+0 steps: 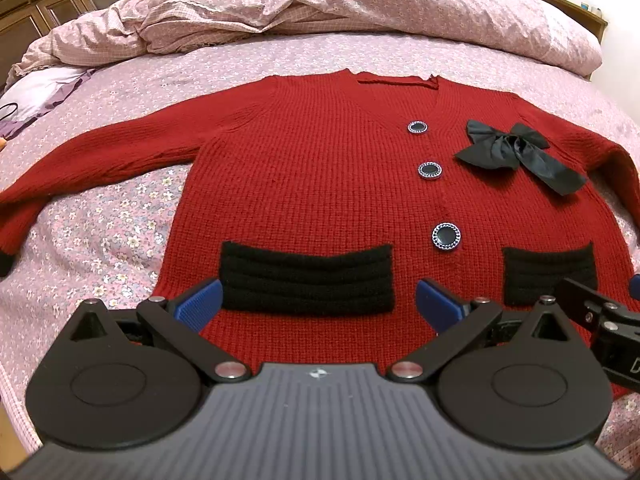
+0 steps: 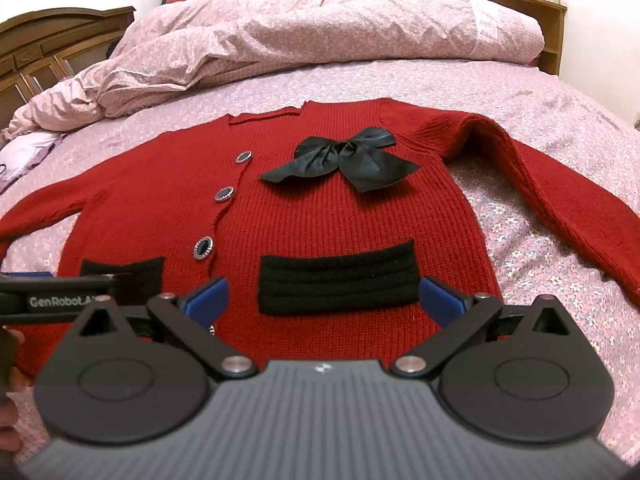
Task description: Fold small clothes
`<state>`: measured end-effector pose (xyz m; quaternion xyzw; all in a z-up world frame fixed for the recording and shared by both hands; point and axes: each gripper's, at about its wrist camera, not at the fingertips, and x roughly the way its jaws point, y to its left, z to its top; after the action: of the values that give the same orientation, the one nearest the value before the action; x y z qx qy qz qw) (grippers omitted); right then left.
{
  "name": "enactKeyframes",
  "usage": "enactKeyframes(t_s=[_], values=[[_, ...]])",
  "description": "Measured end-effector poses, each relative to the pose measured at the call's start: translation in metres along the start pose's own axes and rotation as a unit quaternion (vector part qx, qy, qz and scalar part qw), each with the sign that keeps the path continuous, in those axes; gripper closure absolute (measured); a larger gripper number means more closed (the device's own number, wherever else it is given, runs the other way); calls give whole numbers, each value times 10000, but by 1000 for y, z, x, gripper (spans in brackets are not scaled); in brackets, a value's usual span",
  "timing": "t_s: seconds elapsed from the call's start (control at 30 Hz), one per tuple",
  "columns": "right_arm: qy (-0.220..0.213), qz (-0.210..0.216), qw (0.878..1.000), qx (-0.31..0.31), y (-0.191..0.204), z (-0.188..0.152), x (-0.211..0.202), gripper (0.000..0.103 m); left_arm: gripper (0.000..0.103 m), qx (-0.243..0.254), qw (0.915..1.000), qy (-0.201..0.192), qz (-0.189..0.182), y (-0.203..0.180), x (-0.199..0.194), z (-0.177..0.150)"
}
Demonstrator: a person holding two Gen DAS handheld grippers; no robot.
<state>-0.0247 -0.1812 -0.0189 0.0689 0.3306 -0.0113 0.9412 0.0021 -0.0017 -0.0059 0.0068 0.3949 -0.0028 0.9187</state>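
A red rib-knit cardigan [image 1: 312,184] is laid flat, front up, on a bed covered by a pink floral sheet [image 1: 104,240], with both sleeves spread outward. In the left wrist view the garment fills the centre of the frame. Three round dark buttons with beaded metallic rims [image 1: 430,170] are set down the placket, and a black satin bow [image 1: 516,152] is pinned at 2 o'clock on the chest. Two rectangular black ribbed pocket bands are seen near the hem, one [image 1: 306,278] framed between the blue ridged fingers [image 1: 200,306].

The left gripper [image 1: 318,304] is held wide open above the hem, nothing gripped. The right gripper [image 2: 324,300] is likewise spread wide over the other pocket band [image 2: 340,280], empty; in its view the bow [image 2: 344,158] is placed at 12 o'clock and one sleeve [image 2: 560,200] is draped toward 3 o'clock.

A crumpled pink quilt [image 2: 304,36] is heaped at 12 o'clock against a carved wooden headboard [image 2: 60,44]. Part of the left tool, marked "GenRobot", is glimpsed at 9 o'clock in the right wrist view.
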Motion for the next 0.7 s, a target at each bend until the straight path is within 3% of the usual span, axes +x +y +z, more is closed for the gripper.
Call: enactKeyframes(t_s=[0.7], values=[[3,9,10000,-10,1,0,-1,0,0,7,10000,17,16,0,0,0]])
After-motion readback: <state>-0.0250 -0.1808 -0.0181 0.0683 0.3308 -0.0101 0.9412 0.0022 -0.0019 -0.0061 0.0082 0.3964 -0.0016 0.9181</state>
